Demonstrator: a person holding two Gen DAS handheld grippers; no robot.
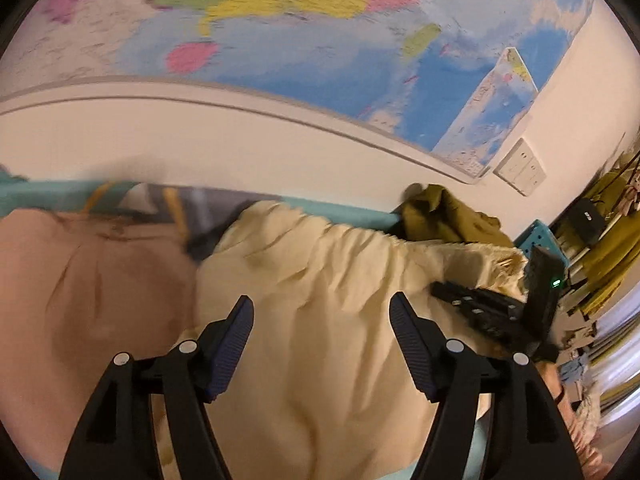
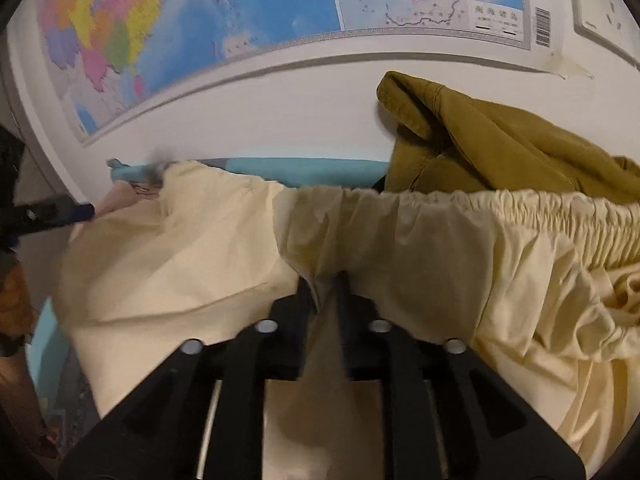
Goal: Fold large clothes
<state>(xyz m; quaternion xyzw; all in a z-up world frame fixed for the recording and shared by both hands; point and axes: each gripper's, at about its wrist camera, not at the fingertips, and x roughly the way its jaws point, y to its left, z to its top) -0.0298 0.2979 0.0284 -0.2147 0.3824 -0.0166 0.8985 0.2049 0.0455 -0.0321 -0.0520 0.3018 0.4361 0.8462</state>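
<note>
The light is warm and a bit dim. The big colourful paper wall map [image 1: 300, 12] looks smeared with blur (worst near the top), and its lower border bends in a curve.

Two grippers: the left gripper [image 1: 322, 320] with its jaws spread apart over the cloth, and the right gripper [image 2: 325, 286] pinching a fold of fabric. Three garments: one cream pair of trousers [image 2: 420, 240] with an elastic waistband, one olive-green garment [image 2: 500, 144] heaped by the wall, one pink garment [image 1: 92, 280]. One wall map [image 2: 240, 0]. One double wall socket [image 1: 520, 168].
</note>
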